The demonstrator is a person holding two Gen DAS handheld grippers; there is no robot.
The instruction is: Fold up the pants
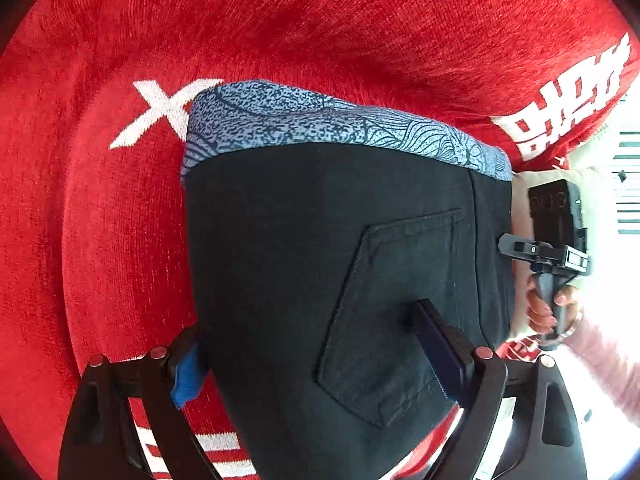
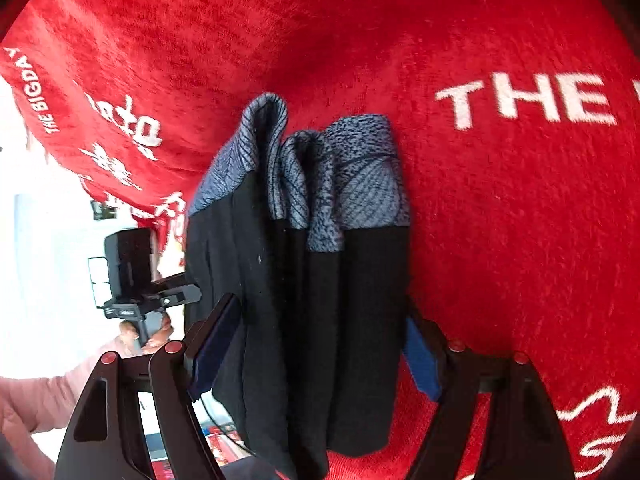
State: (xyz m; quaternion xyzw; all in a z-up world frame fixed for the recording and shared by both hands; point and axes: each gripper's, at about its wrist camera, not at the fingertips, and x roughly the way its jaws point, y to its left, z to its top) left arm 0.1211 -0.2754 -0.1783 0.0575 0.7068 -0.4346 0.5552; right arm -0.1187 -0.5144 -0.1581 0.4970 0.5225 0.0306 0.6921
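Straddling the dark cloth, the left gripper [image 1: 316, 364] stands with its jaws wide apart at the bottom of the left wrist view: the left finger's blue pad sits at the pants' [image 1: 320, 248] left edge and the right pad lies over the back pocket [image 1: 396, 312], though whether either pad presses on the cloth cannot be told. The pants are black with a blue-grey patterned waistband [image 1: 328, 124] across the upper middle of the frame, lying on a red blanket [image 1: 100, 220] with white lettering. In the right wrist view the right gripper [image 2: 316, 360] likewise spans the garment, jaws set wide, one pad at each side of the bunched black folds; a firm grip cannot be confirmed. There the waistband shows gathered into several upright folds at frame centre. At the right edge of the left view a hand [image 1: 548, 308] wraps the right gripper's handle; at the lower left of the right view another hand [image 2: 148, 332] holds the left one, with a pale pink sleeve [image 2: 36, 400] below.
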